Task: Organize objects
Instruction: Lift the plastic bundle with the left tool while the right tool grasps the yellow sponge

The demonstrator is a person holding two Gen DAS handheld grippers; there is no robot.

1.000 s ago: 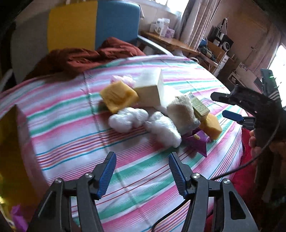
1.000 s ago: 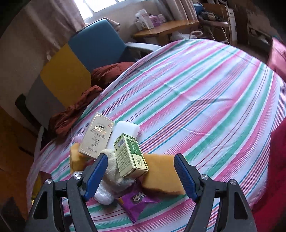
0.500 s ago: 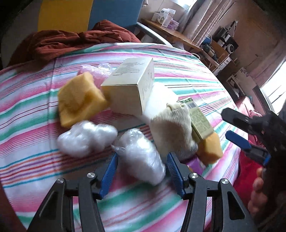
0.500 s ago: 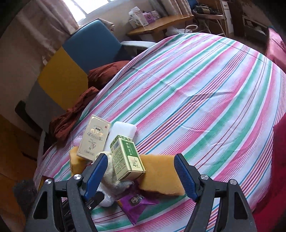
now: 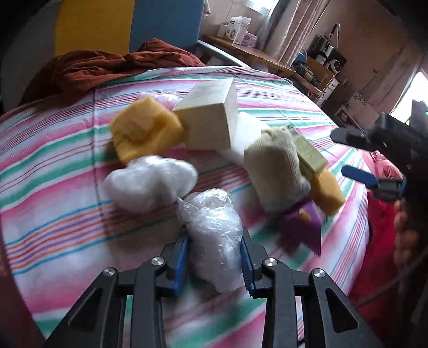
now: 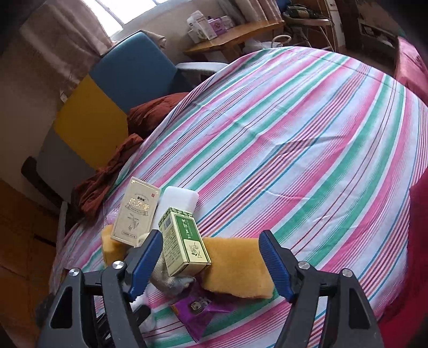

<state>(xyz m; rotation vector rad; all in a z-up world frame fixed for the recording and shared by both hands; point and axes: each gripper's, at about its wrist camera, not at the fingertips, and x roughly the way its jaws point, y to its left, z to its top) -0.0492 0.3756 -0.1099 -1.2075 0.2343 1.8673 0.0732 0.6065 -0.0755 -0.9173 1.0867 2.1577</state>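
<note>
Your left gripper (image 5: 214,254): both blue pads pinch crinkled plastic bag (image 5: 214,230) on striped bedsheet (image 5: 53,160), nearest you in pile. White fluffy wad (image 5: 149,184) just beside bag, yellow sponge (image 5: 144,133) and cream box (image 5: 211,120) behind. Your right gripper (image 6: 211,262): fingers spread wide, holding nothing, hovering over green box (image 6: 184,243) and 2nd sponge (image 6: 238,265); purple packet (image 6: 200,310) below. Knit sock (image 5: 275,168) leans against green box.

Daylight from windows (image 6: 128,10), blown out | left view motion-blurred | fisheye bending, dark vignetted corners
</note>
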